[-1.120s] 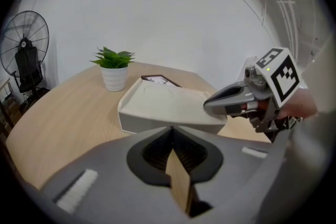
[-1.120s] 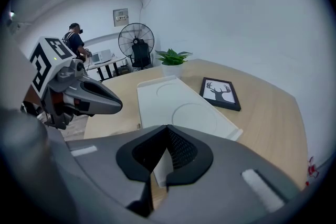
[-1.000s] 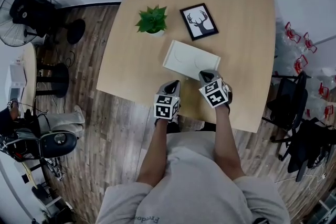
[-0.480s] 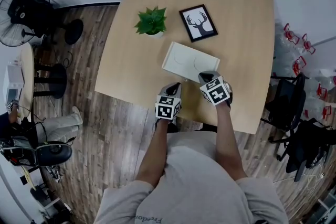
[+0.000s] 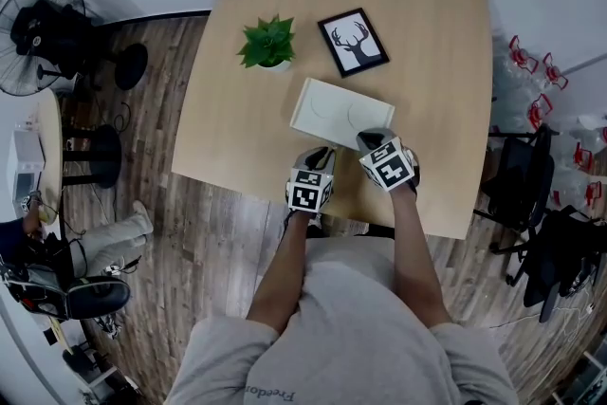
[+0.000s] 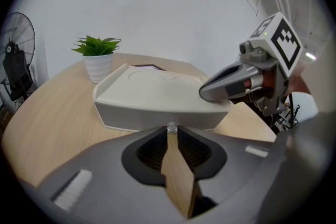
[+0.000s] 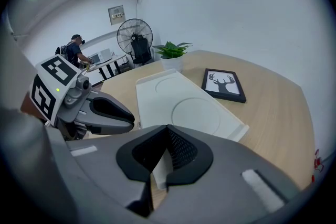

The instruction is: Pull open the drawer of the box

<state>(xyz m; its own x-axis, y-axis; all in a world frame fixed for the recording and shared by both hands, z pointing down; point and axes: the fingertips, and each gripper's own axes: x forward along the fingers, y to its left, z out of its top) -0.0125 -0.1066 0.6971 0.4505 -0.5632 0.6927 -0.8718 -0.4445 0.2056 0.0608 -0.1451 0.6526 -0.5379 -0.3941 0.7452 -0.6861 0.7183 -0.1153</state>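
Near the front edge of the table (image 5: 228,138), flat white box (image 5: 327,104) with drawer front (image 6: 152,117) flush, left gripper (image 5: 321,154) pinched tight on its small clear knob (image 6: 171,127) — right gripper (image 7: 167,129) pressed together, empty, over the box's near corner
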